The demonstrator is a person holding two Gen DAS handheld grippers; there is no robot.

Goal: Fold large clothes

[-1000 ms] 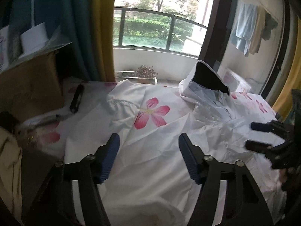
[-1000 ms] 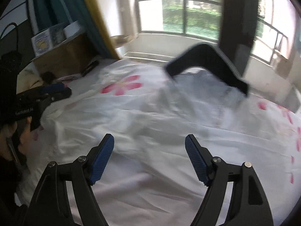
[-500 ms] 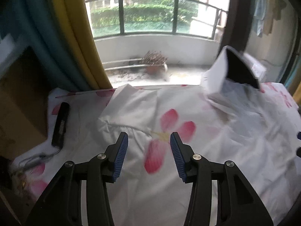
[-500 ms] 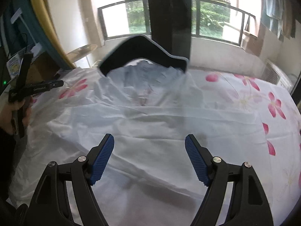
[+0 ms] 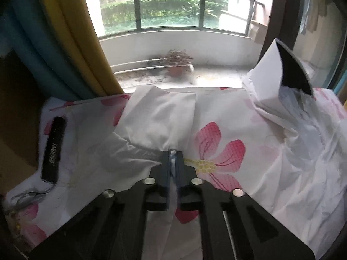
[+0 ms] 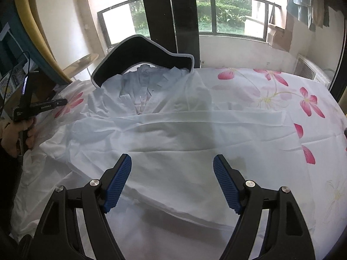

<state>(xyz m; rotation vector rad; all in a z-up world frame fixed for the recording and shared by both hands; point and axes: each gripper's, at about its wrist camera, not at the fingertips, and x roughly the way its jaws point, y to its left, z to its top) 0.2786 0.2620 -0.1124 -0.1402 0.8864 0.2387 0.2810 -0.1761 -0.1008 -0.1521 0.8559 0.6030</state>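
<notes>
White lettering is printed along a black bar-shaped device [image 5: 53,149] lying on the flowered bedsheet [image 5: 219,151] at the left edge of the bed; it reads roughly "TANK…", but the rest cannot be made out. Small pale writing is also seen on the side of the left claw [image 6: 61,102] in the right wrist view, too small to read. A boxed item with a printed label stands on a shelf at the far left, illegible. A potted plant [image 5: 177,61] sits on the balcony floor beyond the bed. The white shirt [image 6: 164,130] is spread across the bed, its collar toward the window, under a black curved board [image 6: 141,54] tilted up behind it. The left claw [image 5: 173,160] is clenched on a pinch of the shirt's sleeve [image 5: 158,117]. The right claw [image 6: 172,169] is spread wide above the shirt's body, with nothing gripped between its blue pads [image 6: 118,182].
</notes>
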